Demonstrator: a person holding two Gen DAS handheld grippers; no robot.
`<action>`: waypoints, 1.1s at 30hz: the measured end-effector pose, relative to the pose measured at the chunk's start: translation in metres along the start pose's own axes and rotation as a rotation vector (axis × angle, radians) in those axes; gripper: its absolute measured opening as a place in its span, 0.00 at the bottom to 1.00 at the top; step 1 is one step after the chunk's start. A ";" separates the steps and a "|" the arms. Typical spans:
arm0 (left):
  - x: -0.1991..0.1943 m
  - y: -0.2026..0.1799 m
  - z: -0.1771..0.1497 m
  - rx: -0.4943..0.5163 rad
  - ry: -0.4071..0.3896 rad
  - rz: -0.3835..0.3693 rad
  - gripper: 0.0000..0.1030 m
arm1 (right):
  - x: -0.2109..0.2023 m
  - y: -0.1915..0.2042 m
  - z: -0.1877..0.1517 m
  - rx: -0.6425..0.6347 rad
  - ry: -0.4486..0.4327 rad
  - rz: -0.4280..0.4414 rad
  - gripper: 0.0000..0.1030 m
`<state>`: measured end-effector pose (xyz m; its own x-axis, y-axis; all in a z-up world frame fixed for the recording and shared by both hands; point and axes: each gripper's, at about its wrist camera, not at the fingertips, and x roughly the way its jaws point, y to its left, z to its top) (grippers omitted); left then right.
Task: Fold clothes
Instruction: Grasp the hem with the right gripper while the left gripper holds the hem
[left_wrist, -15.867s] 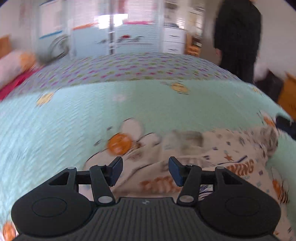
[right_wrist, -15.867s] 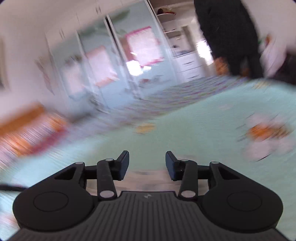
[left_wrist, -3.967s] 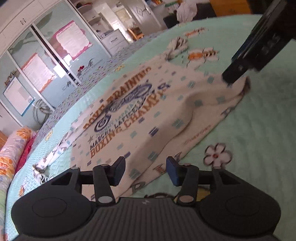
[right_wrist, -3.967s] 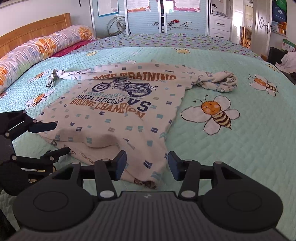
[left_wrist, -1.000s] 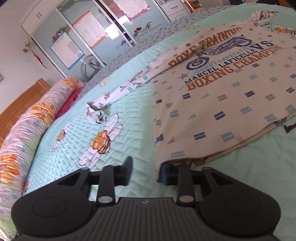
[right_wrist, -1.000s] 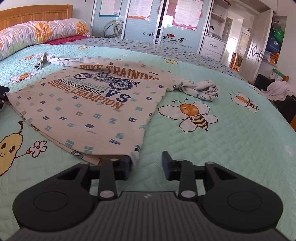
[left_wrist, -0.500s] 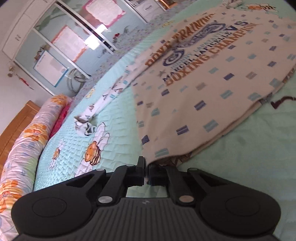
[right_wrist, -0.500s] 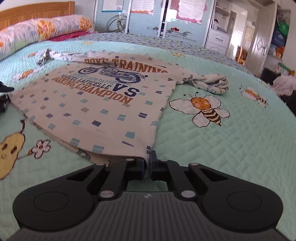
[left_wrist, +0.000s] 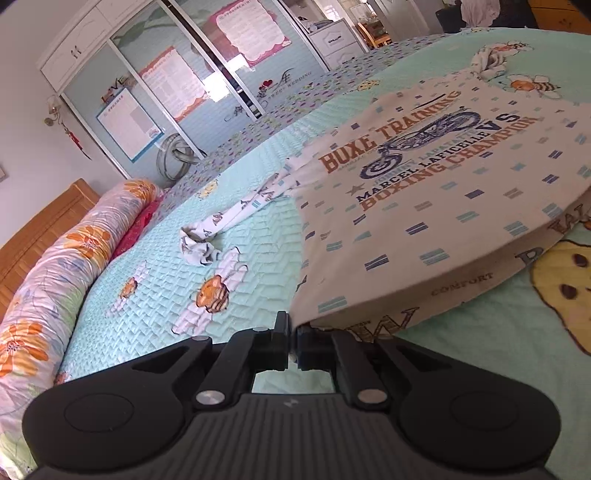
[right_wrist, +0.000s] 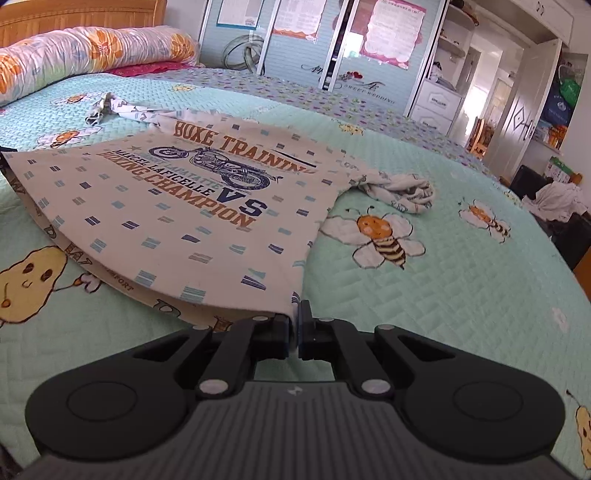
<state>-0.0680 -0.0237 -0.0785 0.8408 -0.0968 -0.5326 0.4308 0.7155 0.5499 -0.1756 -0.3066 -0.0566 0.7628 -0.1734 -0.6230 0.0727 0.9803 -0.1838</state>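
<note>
A cream long-sleeved shirt (left_wrist: 436, 192) (right_wrist: 184, 210) with a motorcycle print and "BOXE TRAINING" lettering lies face up on the bed. My left gripper (left_wrist: 293, 334) is shut on the shirt's bottom-left hem corner and holds it off the quilt. My right gripper (right_wrist: 295, 321) is shut on the bottom-right hem corner, also raised. The hem between both corners sags in an arc, showing the inside of the back panel. One sleeve (left_wrist: 221, 225) trails out to the left; the other sleeve (right_wrist: 402, 192) is bunched up on the right.
The bed has a mint quilt (right_wrist: 461, 280) with bee and flower prints. A rolled floral duvet (left_wrist: 48, 280) lies along the wooden headboard (right_wrist: 77, 14). Wardrobe doors (left_wrist: 177, 85) stand beyond the bed. White clothes (right_wrist: 557, 199) are piled at the far right.
Both grippers went from open around the hem corners to shut on them. The left then lifted its corner off the quilt; the hem now hangs slack between the two.
</note>
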 end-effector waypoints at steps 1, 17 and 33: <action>0.000 -0.002 -0.002 0.011 0.008 -0.002 0.04 | -0.001 -0.001 -0.001 0.008 0.007 0.016 0.03; 0.005 0.018 -0.016 -0.178 0.170 -0.065 0.63 | -0.001 -0.036 -0.012 0.285 0.174 0.286 0.27; 0.012 0.031 0.071 -0.559 0.128 -0.397 0.62 | 0.039 -0.044 0.062 0.487 0.062 0.533 0.31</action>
<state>-0.0212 -0.0522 -0.0221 0.5942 -0.3673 -0.7155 0.4351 0.8950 -0.0980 -0.1087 -0.3505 -0.0256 0.7375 0.3489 -0.5782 -0.0100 0.8618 0.5072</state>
